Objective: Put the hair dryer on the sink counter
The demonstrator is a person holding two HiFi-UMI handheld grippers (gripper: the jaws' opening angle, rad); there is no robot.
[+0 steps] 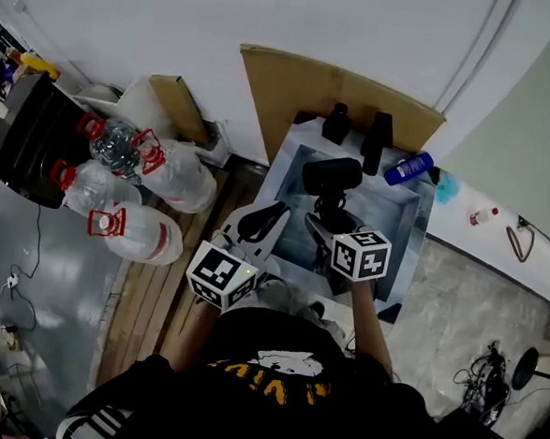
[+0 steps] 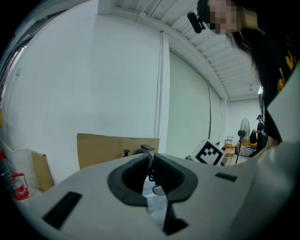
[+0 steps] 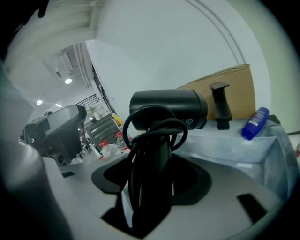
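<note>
**Hair dryer in the claw, over the basin, not yet set down**

I'm in the carrying step. My right claw is clamped on the handle of the hair dryer, and the cord is looped round that handle and passes between the jaws with it. In the head view the hair dryer sits at the centre of the frame, above the sink basin. From here I can't see it resting on anything.

My left claw has its jaws all but together with nothing between them. It sits at the lower left of the sink and plays no part in this step.

The place I judge best is the sink counter, the flat rim along the right side of the basin. The back rim, toward the top of the frame, is crowded by the faucet and the blue bottle.

The next move calls for:
- carrying the dryer sideways off the basin to a bare stretch of rim
- lowering it until the body lies flat
- only then letting the jaws part

The wrapped cord could snag a jaw on release, so I'd back off slowly.
</note>
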